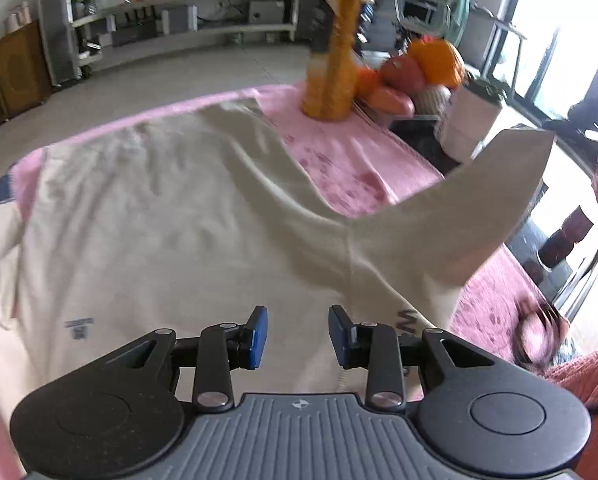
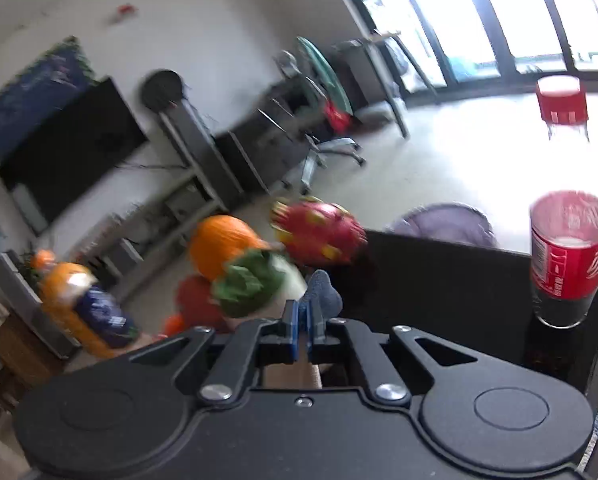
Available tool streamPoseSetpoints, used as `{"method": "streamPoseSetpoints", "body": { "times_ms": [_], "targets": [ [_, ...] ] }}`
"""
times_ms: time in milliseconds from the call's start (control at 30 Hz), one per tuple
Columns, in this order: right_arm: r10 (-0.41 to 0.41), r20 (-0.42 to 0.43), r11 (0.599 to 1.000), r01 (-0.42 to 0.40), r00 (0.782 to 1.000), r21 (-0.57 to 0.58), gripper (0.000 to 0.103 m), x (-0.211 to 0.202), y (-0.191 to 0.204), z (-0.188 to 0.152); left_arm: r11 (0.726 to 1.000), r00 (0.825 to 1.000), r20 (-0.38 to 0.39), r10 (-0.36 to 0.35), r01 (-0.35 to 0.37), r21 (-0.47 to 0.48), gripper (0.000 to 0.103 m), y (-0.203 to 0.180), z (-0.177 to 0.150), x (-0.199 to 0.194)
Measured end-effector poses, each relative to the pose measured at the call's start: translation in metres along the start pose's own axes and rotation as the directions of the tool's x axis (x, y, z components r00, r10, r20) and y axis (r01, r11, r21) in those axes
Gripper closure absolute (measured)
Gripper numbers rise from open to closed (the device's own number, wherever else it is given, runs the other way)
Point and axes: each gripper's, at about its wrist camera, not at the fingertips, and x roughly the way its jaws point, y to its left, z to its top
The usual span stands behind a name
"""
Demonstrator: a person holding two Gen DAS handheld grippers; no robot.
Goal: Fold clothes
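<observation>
cream cotton is covering most of the left wrist view: a pale cream t-shirt (image 1: 171,208) is lying spread flat on a pink patterned cloth (image 1: 351,164) that is draping the surface. its right sleeve (image 1: 487,204) is standing up off the cloth at the right, pulled taut toward something beyond the frame edge. the left tongs (image 1: 298,334) are hovering released just above the near part of the shirt, the blue pads apart with nothing between them.

in the right wrist view the right tongs (image 2: 303,322) are clenched, the blue pads all but meeting. a strip of pale fabric (image 2: 291,374) is showing beneath them, so they are probably gripping the raised sleeve, though the pinch itself is hidden. a dark bluish nub just past the tips is too blurred to name.

judging from this, the sleeve fold is in hand: the sleeve is being lifted so it can be carried inward. the next move is calling for the right tongs to be sweeping left across the shirt body and laying the sleeve flat before letting go, while the left tongs could be pressing the body down so it is not dragging. at the far right the tall orange juice bottle (image 1: 335,60) and the pile of toy fruit (image 1: 415,76) are standing near the path and are needing clearance.
</observation>
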Motion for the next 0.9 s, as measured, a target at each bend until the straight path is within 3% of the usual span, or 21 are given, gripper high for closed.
{"method": "streamPoseSetpoints", "body": {
  "times_ms": [167,367,467,533,633,733,800,900],
  "targets": [
    [-0.045,-0.036,0.999,0.044,0.998,-0.029,0.099,0.027,-0.013,-0.001,0.998,0.997,-0.071,-0.044,0.047,0.04,0.071,-0.027,-0.003,0.025],
    [-0.044,-0.081,0.997,0.039,0.996,-0.065,0.098,0.059,-0.027,-0.002,0.989,0.983,-0.149,-0.106,0.119,0.083,0.071,-0.055,-0.014,0.049],
    [-0.127,-0.197,0.99,0.114,0.972,-0.078,0.084,0.073,-0.032,-0.013,0.986,0.975,-0.183,-0.128,0.145,0.082,0.071,-0.063,-0.021,0.057],
    [-0.135,-0.234,0.991,0.128,0.963,-0.044,0.083,0.071,-0.037,-0.012,0.983,0.971,-0.192,-0.14,0.159,0.087,0.071,-0.064,-0.024,0.054],
    [-0.094,-0.244,0.995,0.096,0.965,-0.003,0.067,0.048,-0.035,-0.004,0.98,0.969,-0.198,-0.149,0.17,0.098,0.071,-0.064,-0.029,0.046],
    [-0.01,-0.32,0.995,0.041,0.947,0.091,0.067,0.019,-0.032,-0.005,0.981,0.969,-0.206,-0.14,0.164,0.104,0.071,-0.058,-0.032,0.034],
    [0.119,-0.351,0.98,-0.052,0.929,0.194,0.067,0.003,-0.03,-0.008,0.982,0.969,-0.211,-0.128,0.154,0.109,0.071,-0.054,-0.034,0.025],
    [0.196,-0.34,0.973,-0.139,0.92,0.186,0.065,-0.003,-0.011,-0.011,0.988,0.974,-0.21,-0.081,0.107,0.115,0.072,-0.052,-0.03,0.025]
  ]
}}
